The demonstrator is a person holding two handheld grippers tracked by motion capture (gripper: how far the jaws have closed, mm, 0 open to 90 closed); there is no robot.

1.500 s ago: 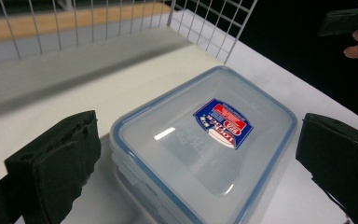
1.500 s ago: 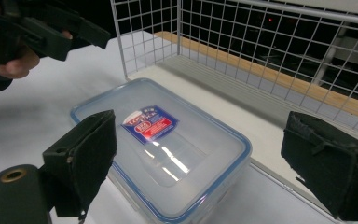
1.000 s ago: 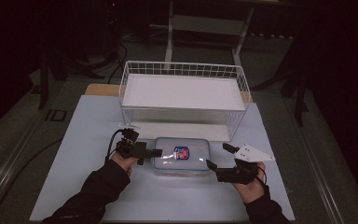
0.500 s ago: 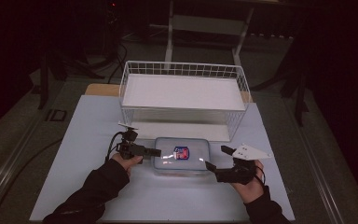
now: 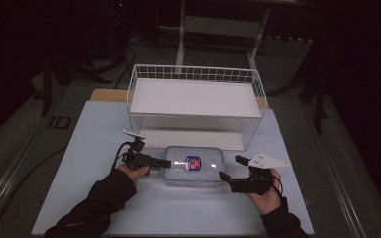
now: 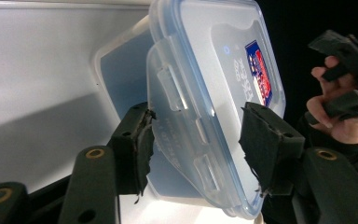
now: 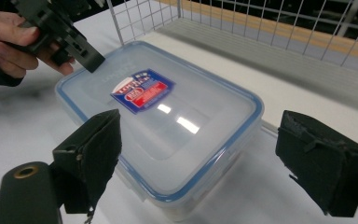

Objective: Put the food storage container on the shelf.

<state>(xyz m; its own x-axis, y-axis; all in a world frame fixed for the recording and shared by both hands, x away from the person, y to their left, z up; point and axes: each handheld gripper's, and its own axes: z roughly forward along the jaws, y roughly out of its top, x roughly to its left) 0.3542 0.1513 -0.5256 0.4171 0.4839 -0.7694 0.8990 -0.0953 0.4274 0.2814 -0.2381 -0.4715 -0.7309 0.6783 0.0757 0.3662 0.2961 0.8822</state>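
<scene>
Two grippers flank the lidded container (image 5: 193,164) just before the wire basket (image 5: 194,74): left gripper (image 6: 196,135) has been closing around its latch end (pads not visibly pressing), right gripper (image 7: 196,154) gapes.

Left gripper (image 5: 166,162): level, pointing right, jaws just been closing, part-closed with a box edge between them.
Right gripper (image 5: 228,168): low, pointing left, jaws spread wide.
Forearms: enter from the near edge.
</scene>
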